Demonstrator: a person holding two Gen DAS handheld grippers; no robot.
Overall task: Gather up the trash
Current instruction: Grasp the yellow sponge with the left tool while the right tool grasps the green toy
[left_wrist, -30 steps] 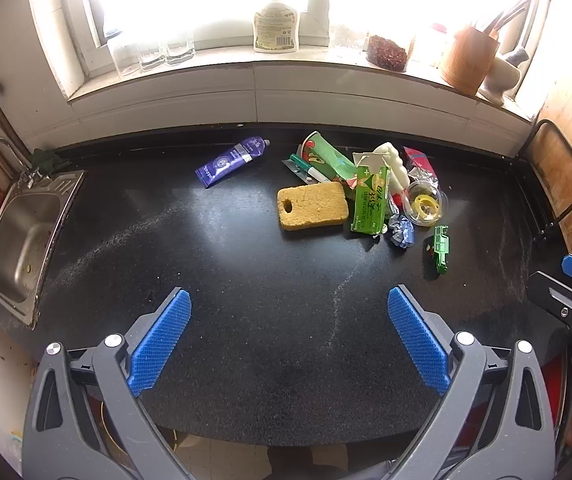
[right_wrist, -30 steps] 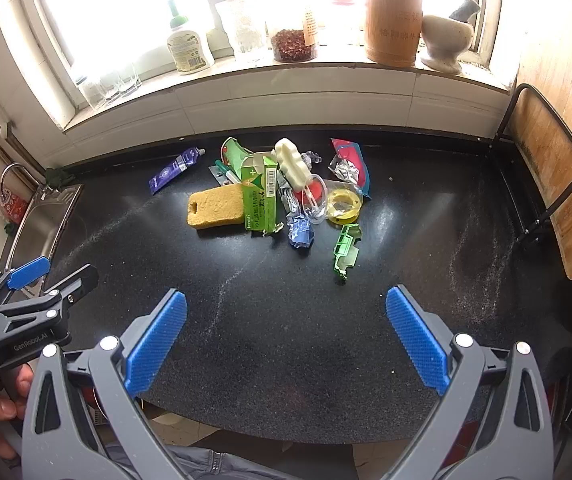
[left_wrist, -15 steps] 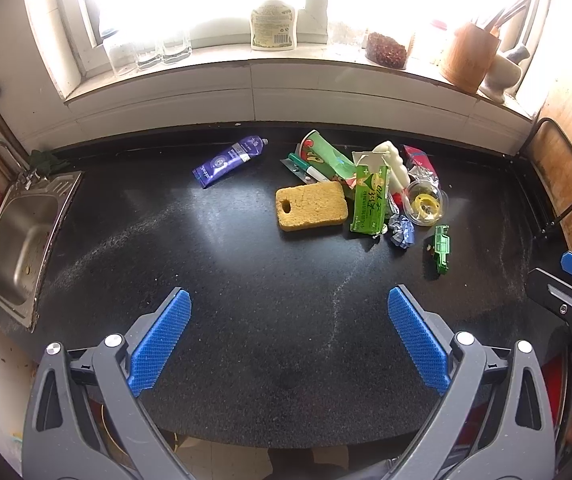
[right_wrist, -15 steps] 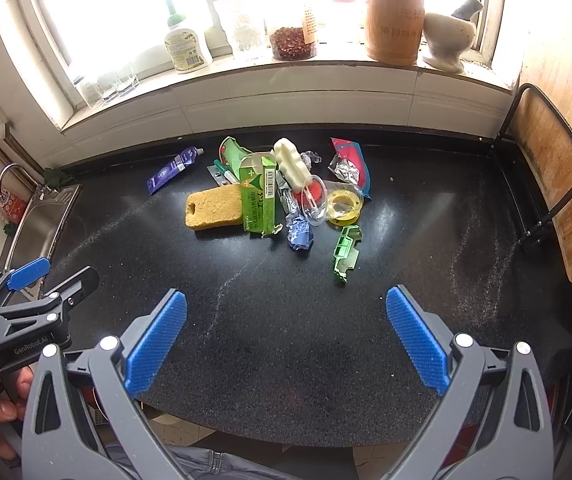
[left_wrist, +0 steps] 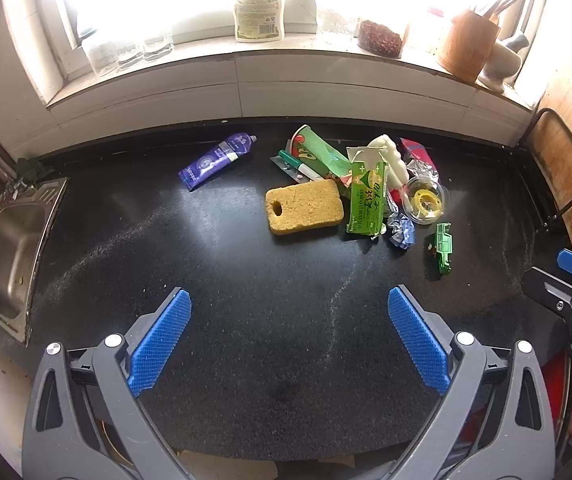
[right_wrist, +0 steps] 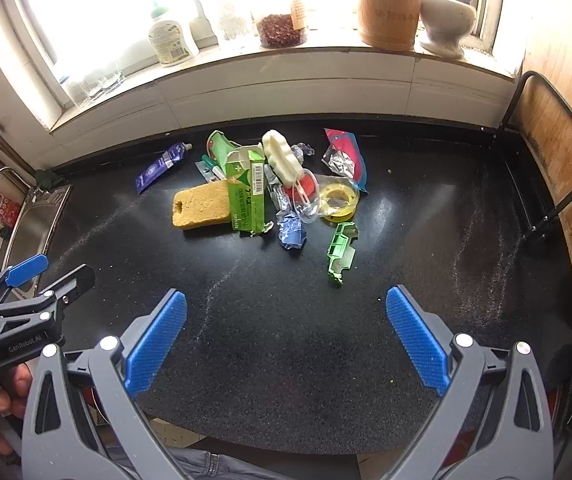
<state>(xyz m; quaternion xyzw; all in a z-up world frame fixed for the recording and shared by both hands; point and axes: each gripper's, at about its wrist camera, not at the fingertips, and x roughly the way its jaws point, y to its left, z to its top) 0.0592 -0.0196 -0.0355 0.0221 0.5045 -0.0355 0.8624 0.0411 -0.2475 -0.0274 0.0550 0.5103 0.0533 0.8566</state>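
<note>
A heap of trash lies at the back middle of the black counter [left_wrist: 245, 280]: a yellow sponge [left_wrist: 304, 206], a green carton [left_wrist: 367, 200], a purple tube [left_wrist: 215, 160], a blue foil ball [left_wrist: 402, 232], a green toy car [left_wrist: 444, 248] and a clear cup with a yellow ring [left_wrist: 425, 200]. The same heap shows in the right wrist view, with the carton [right_wrist: 247, 196] and toy car [right_wrist: 342, 252]. My left gripper [left_wrist: 290, 336] is open and empty over the counter's front. My right gripper [right_wrist: 286, 338] is open and empty too, short of the heap.
A steel sink [left_wrist: 9, 248] sits at the left end. A wooden board in a black rack [right_wrist: 554, 184] stands at the right. The window sill holds a soap bottle [left_wrist: 259, 12], glasses, a jar and a wooden utensil holder [right_wrist: 390, 4].
Both grippers have shifted very slightly; the scene sits a touch lower and closer in both views. Nothing was taken hold of or moved.
</note>
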